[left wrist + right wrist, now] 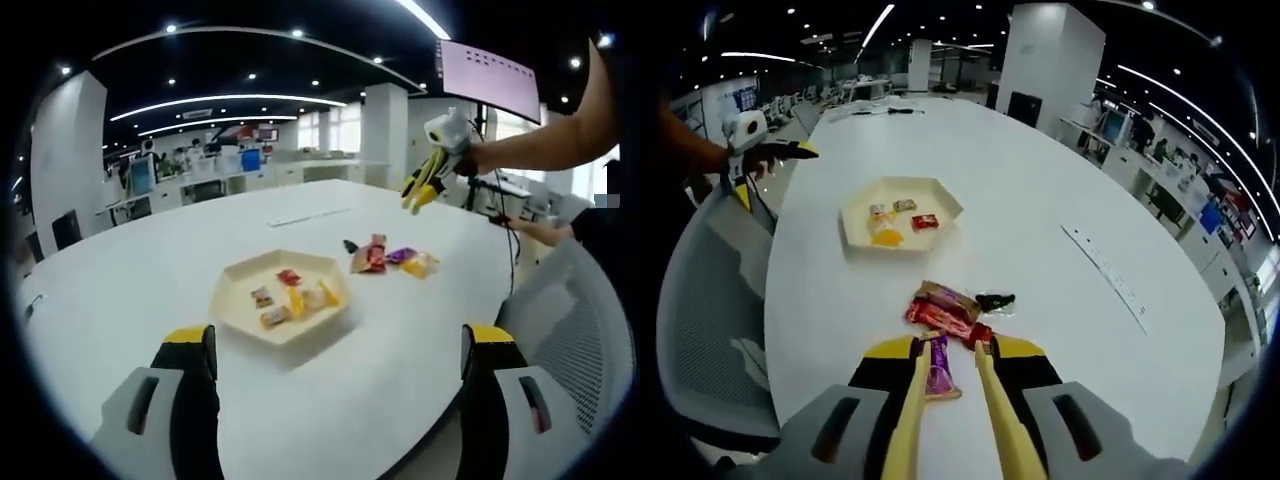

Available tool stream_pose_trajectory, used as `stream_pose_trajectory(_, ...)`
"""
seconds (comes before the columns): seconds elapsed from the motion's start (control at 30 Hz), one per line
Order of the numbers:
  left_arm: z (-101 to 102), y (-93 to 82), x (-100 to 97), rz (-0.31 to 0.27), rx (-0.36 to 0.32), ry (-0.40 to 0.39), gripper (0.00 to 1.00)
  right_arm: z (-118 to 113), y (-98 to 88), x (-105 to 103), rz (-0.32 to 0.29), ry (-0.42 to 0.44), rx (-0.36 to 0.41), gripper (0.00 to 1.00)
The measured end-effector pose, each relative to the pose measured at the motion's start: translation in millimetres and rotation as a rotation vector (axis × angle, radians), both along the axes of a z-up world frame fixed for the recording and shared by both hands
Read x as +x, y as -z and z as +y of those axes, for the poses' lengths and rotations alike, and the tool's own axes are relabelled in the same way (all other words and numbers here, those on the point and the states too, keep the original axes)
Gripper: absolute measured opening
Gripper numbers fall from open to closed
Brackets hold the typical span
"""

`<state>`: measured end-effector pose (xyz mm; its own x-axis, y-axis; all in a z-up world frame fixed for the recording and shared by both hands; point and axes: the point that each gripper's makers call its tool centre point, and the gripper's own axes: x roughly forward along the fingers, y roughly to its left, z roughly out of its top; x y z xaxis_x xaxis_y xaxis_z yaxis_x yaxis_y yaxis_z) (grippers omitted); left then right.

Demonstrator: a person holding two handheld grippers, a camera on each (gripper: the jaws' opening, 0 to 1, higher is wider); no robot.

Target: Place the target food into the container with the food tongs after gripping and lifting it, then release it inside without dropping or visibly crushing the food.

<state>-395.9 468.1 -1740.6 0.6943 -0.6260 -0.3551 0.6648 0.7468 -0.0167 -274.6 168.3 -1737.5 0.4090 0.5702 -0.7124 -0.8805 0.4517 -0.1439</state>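
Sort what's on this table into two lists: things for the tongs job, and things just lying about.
For the job:
- yellow tongs in the right tool
- hexagonal tray holding snacks
- purple snack packet between the tong arms
- red snack packets beside it

Lying about:
- small black object
- grey mesh chair
- thin strip on the table

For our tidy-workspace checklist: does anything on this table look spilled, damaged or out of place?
Nothing stands out. The cream hexagonal tray sits flat on the white table with snacks inside. The loose wrapped snacks lie intact beside it, under the yellow food tongs. No spill shows.
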Motion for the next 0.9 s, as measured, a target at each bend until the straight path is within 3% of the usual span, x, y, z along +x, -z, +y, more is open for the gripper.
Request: stream_pose_trajectory(0.9,2,3.3,0.4,0.012,0.011,-0.01,0.98,8,60.9,3,0.059,-0.01,-0.029,0.27)
